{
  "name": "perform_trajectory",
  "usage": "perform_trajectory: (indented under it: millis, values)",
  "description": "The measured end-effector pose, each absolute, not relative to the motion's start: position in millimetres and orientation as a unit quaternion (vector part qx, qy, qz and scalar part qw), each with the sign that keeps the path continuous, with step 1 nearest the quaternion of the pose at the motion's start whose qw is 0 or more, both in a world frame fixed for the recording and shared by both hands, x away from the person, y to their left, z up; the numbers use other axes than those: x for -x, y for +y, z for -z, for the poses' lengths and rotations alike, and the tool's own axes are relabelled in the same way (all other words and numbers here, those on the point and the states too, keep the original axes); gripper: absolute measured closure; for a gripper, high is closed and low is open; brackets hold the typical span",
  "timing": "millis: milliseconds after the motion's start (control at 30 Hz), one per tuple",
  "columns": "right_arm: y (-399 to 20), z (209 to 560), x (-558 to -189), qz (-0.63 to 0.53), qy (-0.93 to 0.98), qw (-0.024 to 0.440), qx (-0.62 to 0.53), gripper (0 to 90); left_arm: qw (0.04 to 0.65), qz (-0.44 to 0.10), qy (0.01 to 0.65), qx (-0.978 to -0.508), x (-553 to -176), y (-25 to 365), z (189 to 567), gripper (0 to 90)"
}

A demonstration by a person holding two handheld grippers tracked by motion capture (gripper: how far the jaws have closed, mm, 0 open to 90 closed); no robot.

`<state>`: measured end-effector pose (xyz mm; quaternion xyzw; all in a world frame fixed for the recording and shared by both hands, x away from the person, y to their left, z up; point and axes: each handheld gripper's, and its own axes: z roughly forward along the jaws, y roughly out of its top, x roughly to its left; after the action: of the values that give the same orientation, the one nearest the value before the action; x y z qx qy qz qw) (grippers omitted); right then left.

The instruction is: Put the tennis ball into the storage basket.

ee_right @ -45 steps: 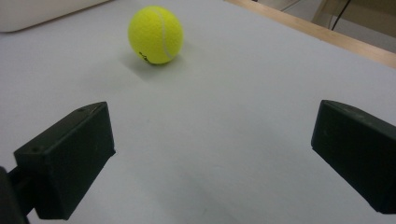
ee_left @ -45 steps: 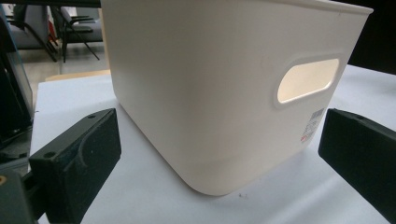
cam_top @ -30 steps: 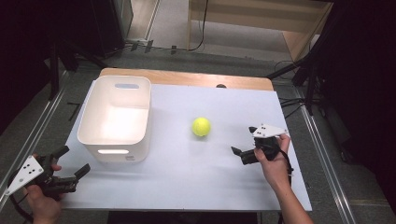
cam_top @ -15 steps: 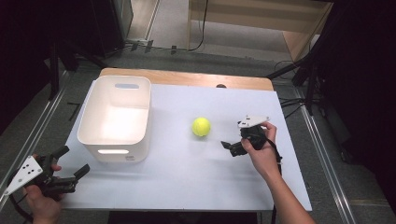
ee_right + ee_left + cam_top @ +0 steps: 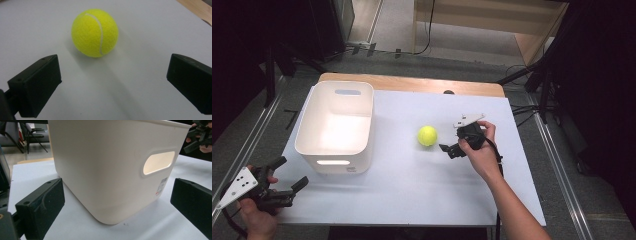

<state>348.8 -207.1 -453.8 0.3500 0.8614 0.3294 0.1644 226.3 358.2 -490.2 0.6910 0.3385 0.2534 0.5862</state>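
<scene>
A yellow tennis ball [image 5: 427, 135] lies on the white table [image 5: 412, 195], right of a white plastic bin [image 5: 357, 164]. My right gripper [image 5: 449, 150] is open just right of the ball, jaws pointing at it. In the right gripper view the ball [image 5: 95, 33] sits ahead of the spread jaws of the right gripper [image 5: 113, 77], not between them. My left gripper [image 5: 291, 172] is open at the table's near left corner. In the left gripper view, the left gripper [image 5: 117, 202] faces the bin's handle wall [image 5: 107, 170] with nothing held.
A wooden strip [image 5: 412, 84] runs along the table's far edge. Metal rails [image 5: 557, 165] flank the table on both sides. The right hand and its gripper [image 5: 197, 135] appear far off beyond the bin in the left gripper view.
My right gripper has moved left across the table, closing in on the ball with its jaws still spread. The left gripper has hardly moved.
</scene>
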Motion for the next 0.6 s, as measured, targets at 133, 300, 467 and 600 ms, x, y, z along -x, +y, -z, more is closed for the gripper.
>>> perform_trajectory:
  millis: [133,300,467,600]
  values:
    - [-199,455,-356,-0.325,0.865,0.158,-0.348,0.0,0.584,-0.254,0.337,-0.693,-227,357,490,0.0]
    - [-189,455,-364,-0.320,0.870,0.154,-0.342,0.0,0.583,-0.255,0.337,-0.694,-228,357,490,0.0]
    - [-182,456,-370,-0.314,0.877,0.148,-0.334,0.0,0.584,-0.254,0.338,-0.694,-228,357,490,0.0]
    - [-175,459,-376,-0.307,0.882,0.140,-0.328,0.0,0.580,-0.254,0.338,-0.696,-229,356,489,0.0]
